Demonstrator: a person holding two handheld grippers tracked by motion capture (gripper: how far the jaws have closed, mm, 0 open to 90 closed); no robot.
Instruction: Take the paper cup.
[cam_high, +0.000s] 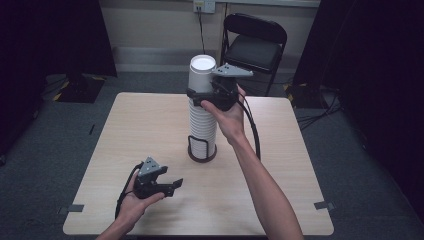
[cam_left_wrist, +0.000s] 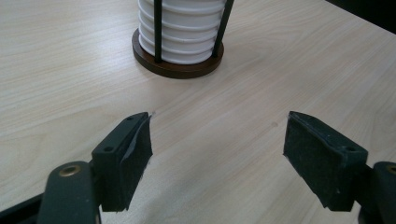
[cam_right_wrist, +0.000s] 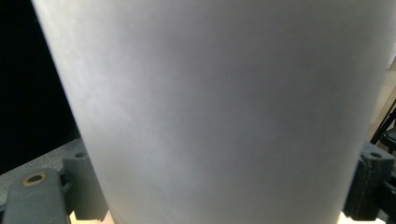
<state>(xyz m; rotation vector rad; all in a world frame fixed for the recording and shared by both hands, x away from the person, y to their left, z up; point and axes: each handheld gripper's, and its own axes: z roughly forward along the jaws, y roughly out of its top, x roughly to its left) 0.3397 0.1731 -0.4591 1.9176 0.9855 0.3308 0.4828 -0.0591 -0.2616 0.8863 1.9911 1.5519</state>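
A tall stack of white paper cups (cam_high: 202, 127) stands upside down in a holder with a dark round base (cam_high: 202, 156) and black rods, mid-table. My right gripper (cam_high: 202, 96) reaches the stack's upper part from the right. Its jaws sit on both sides of the top cup (cam_high: 201, 72) and press on its wall. In the right gripper view that cup (cam_right_wrist: 224, 93) spans the whole gap of the right gripper (cam_right_wrist: 224, 186). My left gripper (cam_high: 172, 187) rests low near the table's front left, open and holding nothing. The left gripper (cam_left_wrist: 217, 158) points at the base (cam_left_wrist: 177, 70) and the lower cups (cam_left_wrist: 182, 28).
The light wooden table (cam_high: 150, 125) has bare surface all around the holder. A black folding chair (cam_high: 255, 45) stands behind the far edge. Cables trail from both grippers, and dark curtains close off both sides.
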